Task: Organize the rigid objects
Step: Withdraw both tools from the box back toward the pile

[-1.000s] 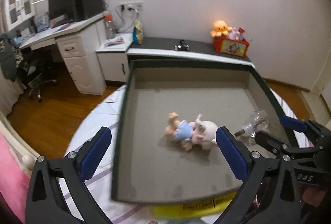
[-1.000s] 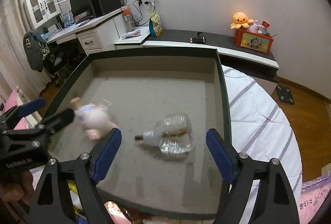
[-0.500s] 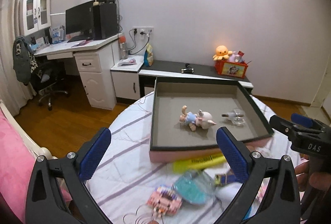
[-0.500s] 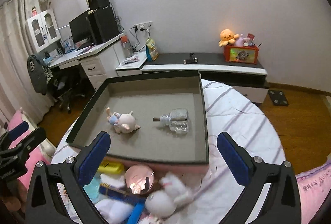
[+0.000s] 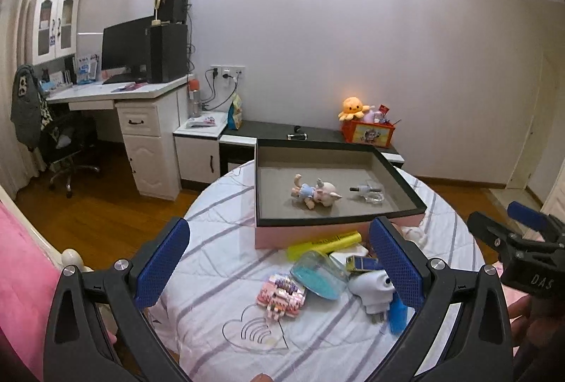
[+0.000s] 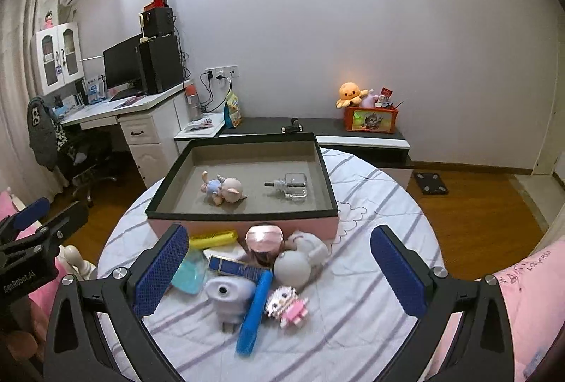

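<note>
Bedroom quilt (image 6: 370, 191) holds my progress: pig doll (image 6: 226, 189) and glass bottle (image 6: 291, 186) lie in the box (image 6: 243, 214), a pile (image 6: 247, 272) waits before it, left gripper (image 5: 279, 270) and right gripper (image 6: 279, 270) spread, empty.

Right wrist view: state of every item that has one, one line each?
box: open, no lid on it
pig doll: in the box, lying on its side
glass bottle: in the box, lying on its side
blue tube: lying flat outside the box, in the pile
block doll: lying on the bedcover beside the blue tube
right gripper: open, holding nothing
left gripper: open, holding nothing
</note>
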